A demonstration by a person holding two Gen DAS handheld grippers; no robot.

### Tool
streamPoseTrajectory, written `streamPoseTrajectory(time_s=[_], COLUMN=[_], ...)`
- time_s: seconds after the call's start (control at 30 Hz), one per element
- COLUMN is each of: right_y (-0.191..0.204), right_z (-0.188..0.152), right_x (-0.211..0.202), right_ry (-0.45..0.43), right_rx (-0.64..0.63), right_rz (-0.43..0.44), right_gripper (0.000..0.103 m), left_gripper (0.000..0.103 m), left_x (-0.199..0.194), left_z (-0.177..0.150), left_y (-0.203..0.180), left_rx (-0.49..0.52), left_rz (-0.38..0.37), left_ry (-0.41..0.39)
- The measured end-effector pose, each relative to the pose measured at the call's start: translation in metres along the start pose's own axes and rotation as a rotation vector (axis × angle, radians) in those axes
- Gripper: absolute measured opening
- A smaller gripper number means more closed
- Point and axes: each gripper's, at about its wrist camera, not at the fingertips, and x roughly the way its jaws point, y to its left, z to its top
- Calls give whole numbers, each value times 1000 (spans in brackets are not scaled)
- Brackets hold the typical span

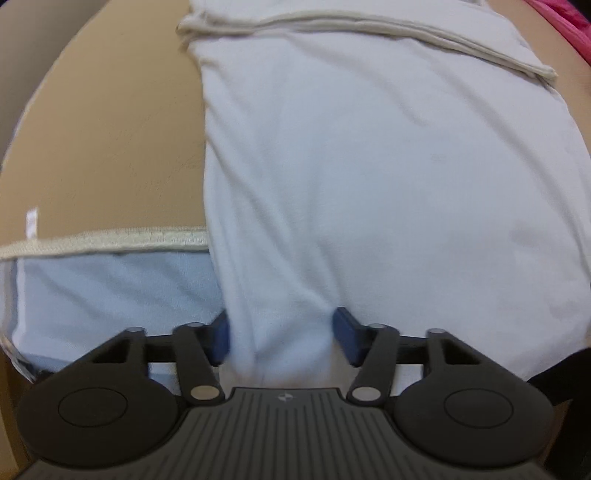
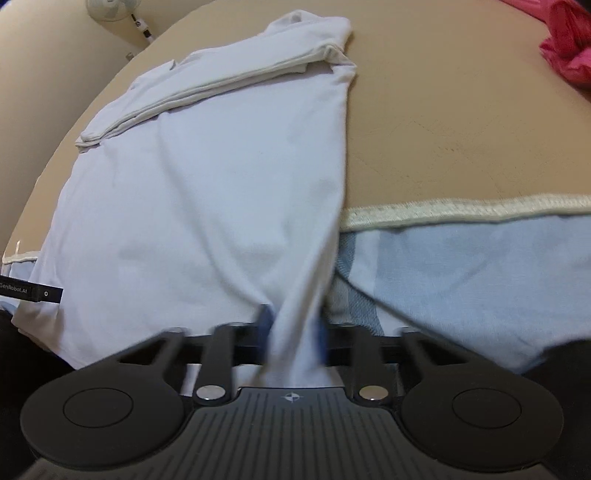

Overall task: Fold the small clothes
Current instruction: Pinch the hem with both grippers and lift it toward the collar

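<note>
Left gripper and right gripper each pinch white garment hem, near corners, above blue towel, likely for fold

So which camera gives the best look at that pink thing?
The right wrist view: the pink cloth shows bunched folds on the table. The left wrist view catches only a thin pink sliver at the corner.

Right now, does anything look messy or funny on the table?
Nothing is spilled or torn. The white shirt is only half folded: both grippers pinch its near edge, left gripper and right gripper. It lies partly over a light blue cloth. A pink garment sits crumpled at the far corner.
</note>
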Motion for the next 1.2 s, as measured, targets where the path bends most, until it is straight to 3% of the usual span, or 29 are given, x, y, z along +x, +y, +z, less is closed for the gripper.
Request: streamPoseTrajectory(time_s=[0.13,0.3,0.5,0.67,0.97,1.07,1.13,1.2], right_y=[-12,-19,-3,1,-12,-17,-16,-15], right_z=[2,10,11,5,-49,-53,-42,-18], right_x=[-1,-19,-71,-104,-126,-120,-117,-116], right_ry=[29,37,-65,-103,13,67,98,104], right_rx=[66,187,144,120,182,225,250,265], right_rz=[26,64,85,96,102,96,101,118], right_gripper=[6,5,5,4,4,5,5,5], left_gripper=[13,12,10,10,10,10,10,10], left_x=[-8,-33,-74,-101,-101,-97,-96,-106], left_z=[-10,-21,-37,-59,-119,-107,-86,-52], left_y=[3,17,30,40,41,46,54,63], left_rx=[-8,-67,-116,-116,-144,-177,-223,-248], left_rz=[-20,-89,-174,-208,-262,-280,-303,-333], left_ry=[-64,-137,-233,-253,-116,-59,14,28])
